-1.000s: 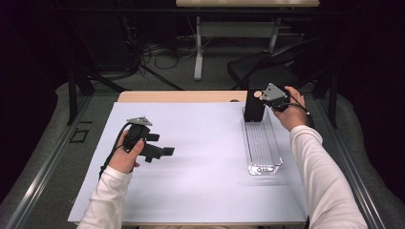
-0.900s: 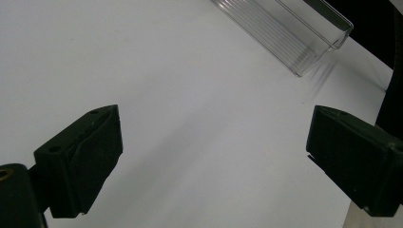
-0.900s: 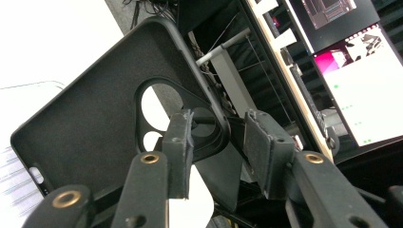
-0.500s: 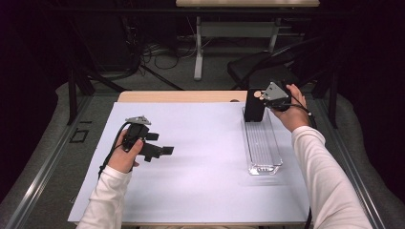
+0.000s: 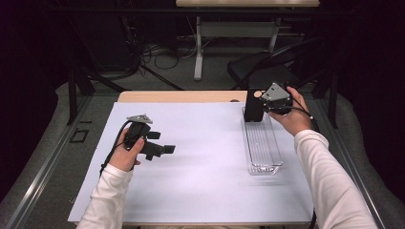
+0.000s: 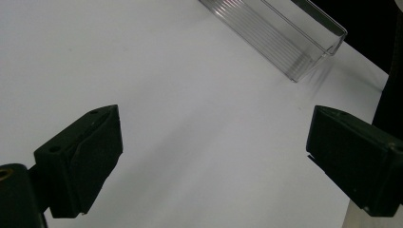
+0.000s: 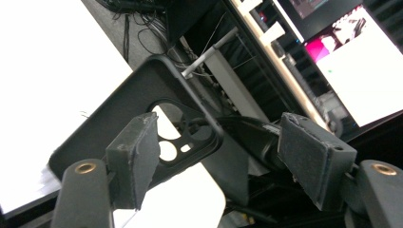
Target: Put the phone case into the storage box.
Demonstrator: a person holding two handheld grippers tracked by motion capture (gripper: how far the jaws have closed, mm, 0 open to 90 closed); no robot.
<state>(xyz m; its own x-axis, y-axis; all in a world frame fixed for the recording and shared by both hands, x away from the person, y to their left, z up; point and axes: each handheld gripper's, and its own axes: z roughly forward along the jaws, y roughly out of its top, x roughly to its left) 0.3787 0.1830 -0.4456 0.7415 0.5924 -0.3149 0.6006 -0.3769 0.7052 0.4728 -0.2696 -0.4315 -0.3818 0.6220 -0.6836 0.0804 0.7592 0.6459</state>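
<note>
A black phone case [image 5: 253,112] stands on end in the far end of a long clear tray [image 5: 263,150]. My right gripper [image 5: 262,106] is right beside it, held by the right hand. Its jaws have just been opening. In the right gripper view the case [image 7: 142,99], with its camera cutout, lies partly behind one pad. Its edge reaches into the gap of the right gripper [image 7: 218,156], and the other pad stands well clear. My left gripper [image 5: 165,150] hovers open over the white sheet at the left. Nothing sits between the jaws of the left gripper [image 6: 214,161].
A white sheet [image 5: 200,162] covers most of the wooden table [image 5: 181,96]. The clear tray [image 6: 285,38] lies lengthwise along the sheet's right side. Table legs, cables and a dark chair stand beyond the far edge.
The right gripper has shifted slightly at the case, which stays upright in the tray. The left hand and its gripper have kept still.
</note>
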